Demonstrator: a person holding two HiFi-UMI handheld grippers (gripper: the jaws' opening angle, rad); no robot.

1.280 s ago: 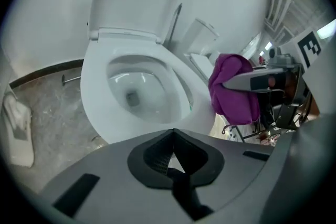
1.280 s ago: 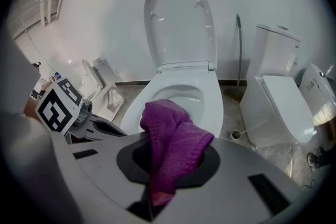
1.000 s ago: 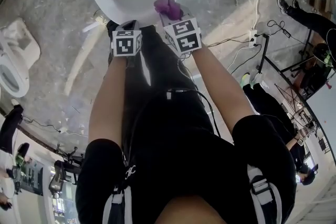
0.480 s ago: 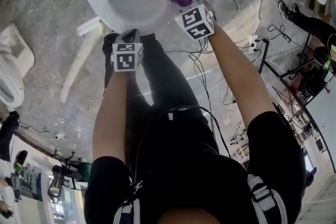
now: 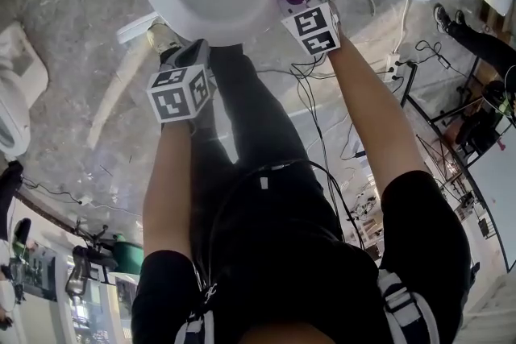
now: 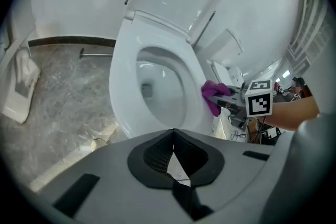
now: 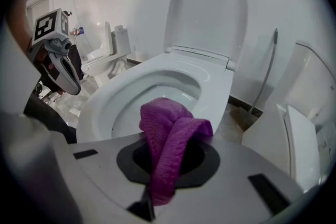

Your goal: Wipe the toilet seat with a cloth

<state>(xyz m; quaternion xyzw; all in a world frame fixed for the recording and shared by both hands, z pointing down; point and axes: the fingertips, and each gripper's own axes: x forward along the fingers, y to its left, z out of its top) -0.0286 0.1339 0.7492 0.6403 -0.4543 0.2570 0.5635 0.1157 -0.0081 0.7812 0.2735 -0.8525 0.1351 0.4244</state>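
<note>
Right claw point(image 7: 164, 168) clamped on purple cloth point(image 7: 169, 131) at toilet seat point(image 7: 223, 86), left claw point(image 6: 176, 165) closed, empty

The purple cloth point(image 7: 169, 139) was bunched into a folded loop, pinched in the right claw point(image 5: 295, 2) and sticking out ahead of it. The white toilet seat point(image 7: 207, 89) lay lowered just beyond that claw, with the cloth at its rim.
</note>
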